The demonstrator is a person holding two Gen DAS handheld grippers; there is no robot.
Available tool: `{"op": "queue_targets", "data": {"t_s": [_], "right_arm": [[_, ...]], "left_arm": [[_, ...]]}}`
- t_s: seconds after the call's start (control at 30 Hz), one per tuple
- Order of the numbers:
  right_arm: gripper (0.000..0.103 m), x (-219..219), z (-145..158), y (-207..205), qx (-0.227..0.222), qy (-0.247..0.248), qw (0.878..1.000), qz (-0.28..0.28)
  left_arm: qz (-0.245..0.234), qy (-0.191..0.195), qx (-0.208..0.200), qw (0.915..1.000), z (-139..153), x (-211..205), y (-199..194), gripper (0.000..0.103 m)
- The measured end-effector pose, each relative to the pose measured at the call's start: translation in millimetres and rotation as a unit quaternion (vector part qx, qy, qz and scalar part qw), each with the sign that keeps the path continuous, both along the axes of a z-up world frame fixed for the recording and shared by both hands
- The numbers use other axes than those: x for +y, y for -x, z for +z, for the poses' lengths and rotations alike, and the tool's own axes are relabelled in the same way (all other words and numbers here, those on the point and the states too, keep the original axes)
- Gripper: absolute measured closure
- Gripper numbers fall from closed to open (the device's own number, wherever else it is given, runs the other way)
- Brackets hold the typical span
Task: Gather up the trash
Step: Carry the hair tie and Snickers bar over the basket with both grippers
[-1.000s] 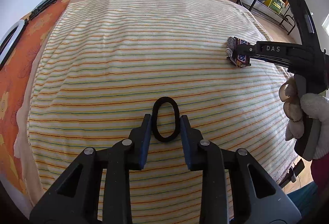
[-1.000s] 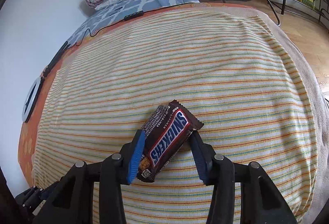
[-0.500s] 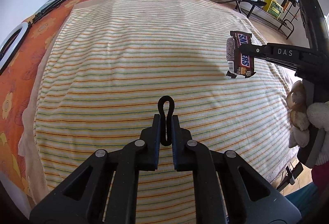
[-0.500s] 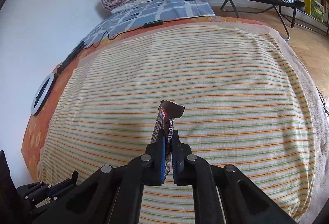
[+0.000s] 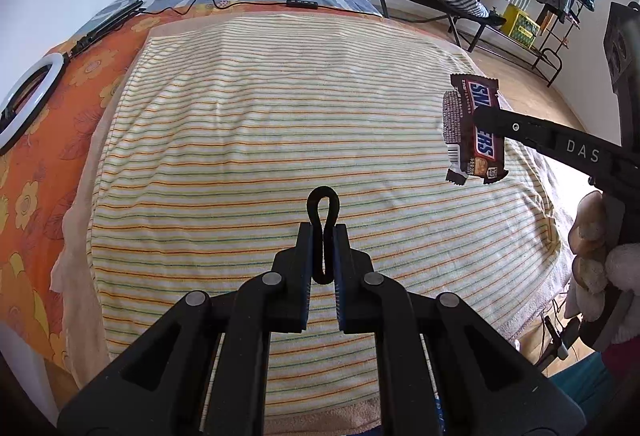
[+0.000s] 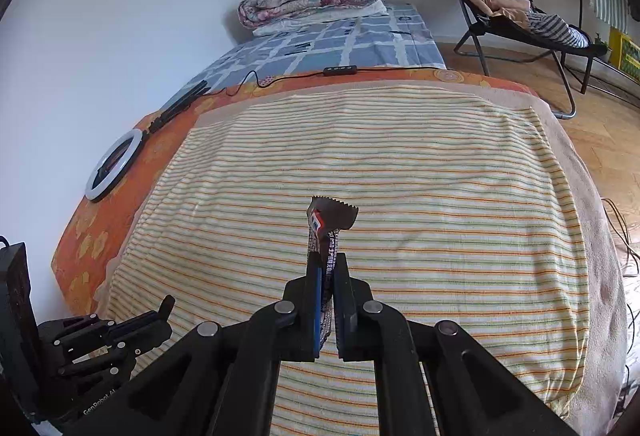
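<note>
Currently my left hand-held gripper [image 5: 323, 236] is clamped narrow on a black hair tie [image 5: 323, 213], squeezed flat between the pads with its loop standing clear above the fingertips. My right hand-held gripper [image 6: 327, 268] is likewise closed tight, holding a Snickers wrapper [image 6: 326, 236] edge-on; in the left wrist view the wrapper hangs in the air over the right side of the bed [image 5: 260, 139]. Both items are off the striped towel [image 6: 400, 175], so I judge the pick-up step complete and the carry step in hand. No bin or bag appears in either view. Next, I must locate a receptacle, keep both grips firm in transit, and release over it. A ring light [image 6: 114, 167] lies near the bed's left edge, untouched.
</note>
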State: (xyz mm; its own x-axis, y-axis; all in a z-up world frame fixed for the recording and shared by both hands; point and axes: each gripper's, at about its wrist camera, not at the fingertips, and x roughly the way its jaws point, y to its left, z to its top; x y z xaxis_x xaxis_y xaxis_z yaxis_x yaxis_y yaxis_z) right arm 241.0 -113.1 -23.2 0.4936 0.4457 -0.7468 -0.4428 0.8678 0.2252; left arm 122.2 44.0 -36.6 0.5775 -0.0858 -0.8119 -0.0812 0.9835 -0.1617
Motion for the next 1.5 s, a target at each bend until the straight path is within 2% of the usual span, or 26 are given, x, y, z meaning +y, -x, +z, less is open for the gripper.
{"op": "queue_targets", "data": {"t_s": [0.33, 0.47, 0.7, 0.87, 1.1, 1.5], "right_arm": [[0.1, -8, 11, 53, -0.011, 0.001, 1.0, 0.029], [0.1, -18, 12, 74, -0.008, -0.004, 0.999, 0.034], [0.1, -44, 12, 111, -0.001, -0.011, 0.999, 0.036], [0.1, -60, 8, 138, 0.006, -0.009, 0.999, 0.037], [0.1, -79, -4, 175, 0.014, -0.002, 0.999, 0.04], [0.1, -96, -35, 214, 0.042, 0.016, 0.998, 0.04]], "left_arm": [[-0.025, -0.015, -0.027, 0.9992, 20, -23, 37, 0.096], [-0.04, -0.029, -0.04, 0.998, 27, -37, 56, 0.095], [-0.057, -0.028, -0.048, 0.9968, 28, -58, 92, 0.096], [-0.067, -0.03, -0.047, 0.9962, 22, -73, 118, 0.096], [-0.074, -0.022, -0.026, 0.9966, 1, -87, 150, 0.096], [-0.081, -0.016, 0.002, 0.9966, -27, -100, 177, 0.096]]}}
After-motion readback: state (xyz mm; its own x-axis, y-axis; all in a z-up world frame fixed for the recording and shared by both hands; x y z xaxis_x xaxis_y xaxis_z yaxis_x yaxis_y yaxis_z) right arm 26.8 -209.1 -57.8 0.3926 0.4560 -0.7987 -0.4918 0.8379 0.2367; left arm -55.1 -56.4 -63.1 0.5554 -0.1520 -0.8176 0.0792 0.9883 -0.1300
